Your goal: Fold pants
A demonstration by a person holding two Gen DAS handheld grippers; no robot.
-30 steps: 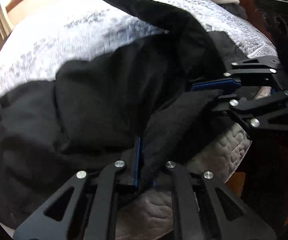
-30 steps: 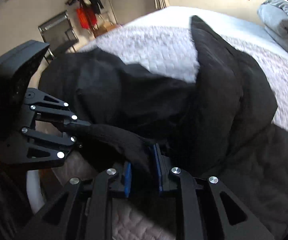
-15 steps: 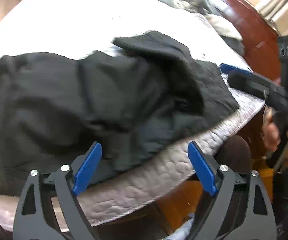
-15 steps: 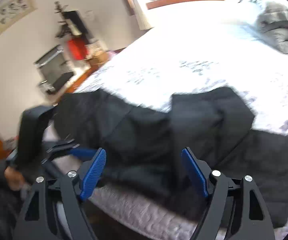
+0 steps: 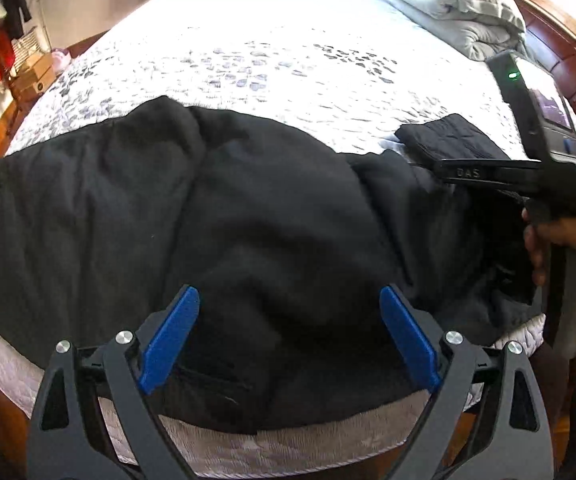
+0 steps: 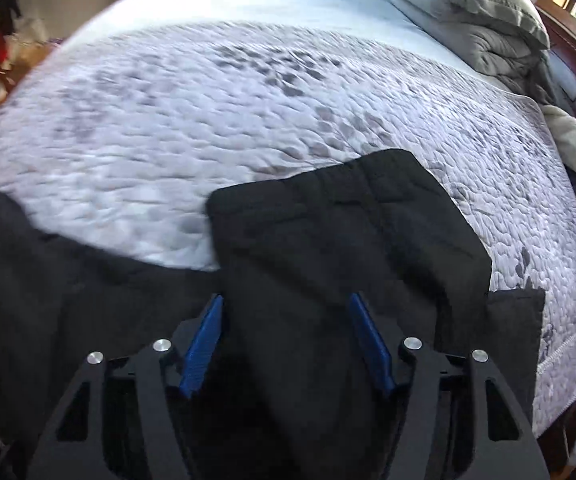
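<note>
The black pants (image 5: 247, 220) lie spread across the near edge of the quilted bed, loosely rumpled. A folded-over leg end (image 6: 348, 232) lies on top at the right. My left gripper (image 5: 288, 336) is open and empty, hovering over the middle of the pants near the bed edge. My right gripper (image 6: 285, 344) is open and empty over the folded-over part. The right gripper's body (image 5: 528, 176) shows in the left wrist view at the right, held by a hand (image 5: 568, 248).
The white and grey quilt (image 5: 288, 60) covers the bed beyond the pants. Grey pillows and bedding (image 6: 480, 12) are piled at the far right by a wooden headboard (image 5: 560, 40). Boxes and red items (image 5: 11, 64) stand at the far left.
Both grippers were shut on the pants' fabric a second ago. They have let go, opened wide and pulled back. The pants now lie flat on the bed.
</note>
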